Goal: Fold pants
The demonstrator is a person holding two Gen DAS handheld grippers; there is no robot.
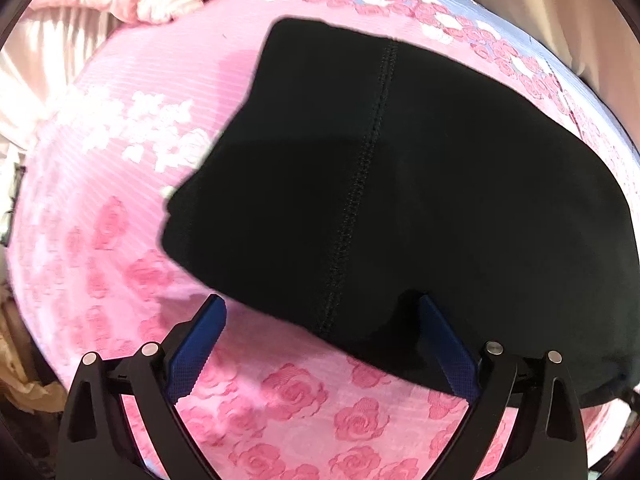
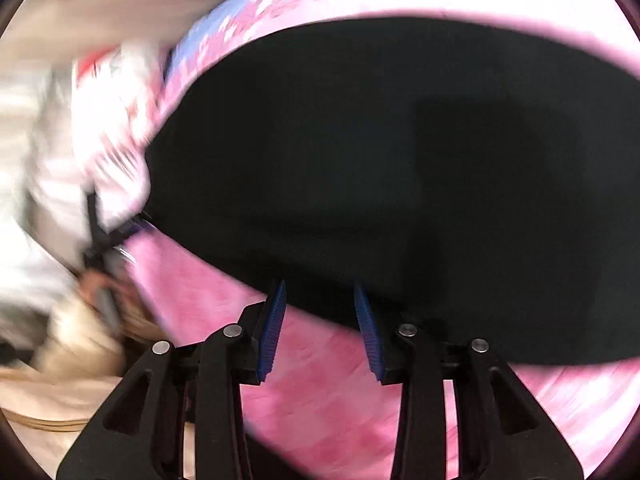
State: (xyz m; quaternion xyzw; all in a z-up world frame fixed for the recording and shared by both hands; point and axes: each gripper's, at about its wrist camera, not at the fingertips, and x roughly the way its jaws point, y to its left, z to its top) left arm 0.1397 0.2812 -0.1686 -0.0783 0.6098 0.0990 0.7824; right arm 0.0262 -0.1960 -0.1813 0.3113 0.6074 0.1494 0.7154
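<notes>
The black pants (image 1: 400, 184) lie folded into a compact block on the pink rose-patterned bedspread (image 1: 280, 400), while the left gripper (image 1: 322, 304) and right gripper (image 2: 320, 292) hover at its near edge, both spread and grasping nothing, likely having released the fold.
</notes>
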